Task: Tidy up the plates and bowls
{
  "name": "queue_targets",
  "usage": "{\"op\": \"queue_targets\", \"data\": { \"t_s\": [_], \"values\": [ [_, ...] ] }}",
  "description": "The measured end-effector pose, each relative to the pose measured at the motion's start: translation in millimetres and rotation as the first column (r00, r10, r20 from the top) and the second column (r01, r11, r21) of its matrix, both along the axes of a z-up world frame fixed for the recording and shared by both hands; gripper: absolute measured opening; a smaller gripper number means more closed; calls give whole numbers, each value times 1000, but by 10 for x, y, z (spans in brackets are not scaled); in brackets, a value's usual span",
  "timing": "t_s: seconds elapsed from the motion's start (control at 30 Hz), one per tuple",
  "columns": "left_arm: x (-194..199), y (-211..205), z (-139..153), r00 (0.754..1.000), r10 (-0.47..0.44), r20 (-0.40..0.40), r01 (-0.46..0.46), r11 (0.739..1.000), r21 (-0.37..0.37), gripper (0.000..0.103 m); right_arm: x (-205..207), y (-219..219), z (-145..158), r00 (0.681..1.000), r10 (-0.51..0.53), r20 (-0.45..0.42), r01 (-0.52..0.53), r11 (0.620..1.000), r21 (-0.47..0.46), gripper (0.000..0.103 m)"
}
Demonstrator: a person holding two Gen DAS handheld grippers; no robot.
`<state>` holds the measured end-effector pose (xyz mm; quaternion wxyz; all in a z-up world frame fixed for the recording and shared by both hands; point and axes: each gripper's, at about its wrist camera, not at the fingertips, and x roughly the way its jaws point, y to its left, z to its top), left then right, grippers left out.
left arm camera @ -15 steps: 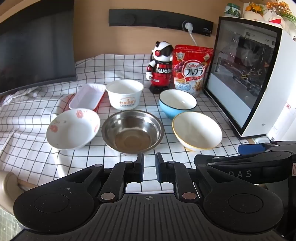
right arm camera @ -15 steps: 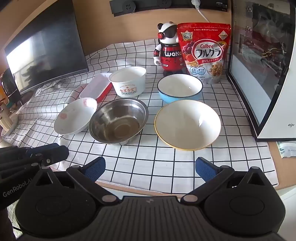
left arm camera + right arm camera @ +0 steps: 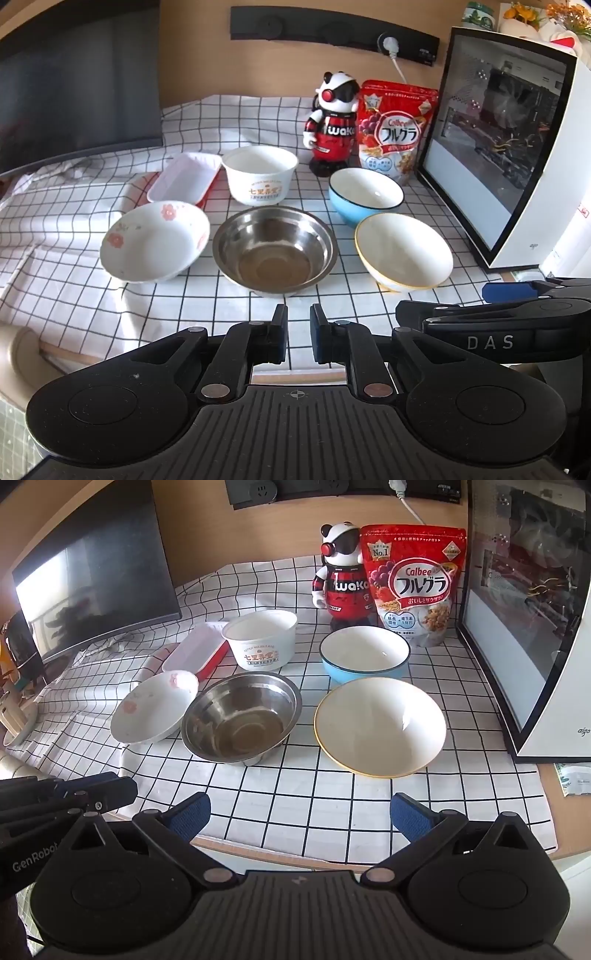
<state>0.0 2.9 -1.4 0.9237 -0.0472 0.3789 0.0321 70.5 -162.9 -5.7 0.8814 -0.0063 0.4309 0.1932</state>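
Several dishes stand on the checked cloth point(image 3: 92, 295). In front are a flowered bowl point(image 3: 155, 243) point(image 3: 153, 710), a steel bowl point(image 3: 275, 249) point(image 3: 240, 718) and a yellow-rimmed white bowl point(image 3: 404, 251) point(image 3: 380, 725). Behind them are a white tray point(image 3: 184, 177) point(image 3: 195, 650), a white printed tub point(image 3: 260, 173) point(image 3: 260, 640) and a blue bowl point(image 3: 365, 195) point(image 3: 364, 657). My left gripper point(image 3: 298, 332) hovers near the table's front edge facing the steel bowl, shut, nothing between its pads. My right gripper point(image 3: 299, 812) stands wide open and empty short of the yellow-rimmed bowl.
A panda robot figure point(image 3: 343, 576) and a red cereal bag point(image 3: 415, 583) stand at the back. A white case with a glass panel point(image 3: 535, 627) walls off the right side. A dark monitor point(image 3: 92, 579) fills the left rear. A small packet point(image 3: 576, 779) lies at the right edge.
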Motion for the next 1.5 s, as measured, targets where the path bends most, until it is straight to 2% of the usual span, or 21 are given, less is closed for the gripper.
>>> {"op": "queue_targets", "data": {
  "t_s": [1.5],
  "values": [
    [78, -34, -107, 999, 3, -54, -2, 1000, 14, 16, 85, -22, -123, 999, 0, -46, 0, 1000, 8, 103]
  ]
}}
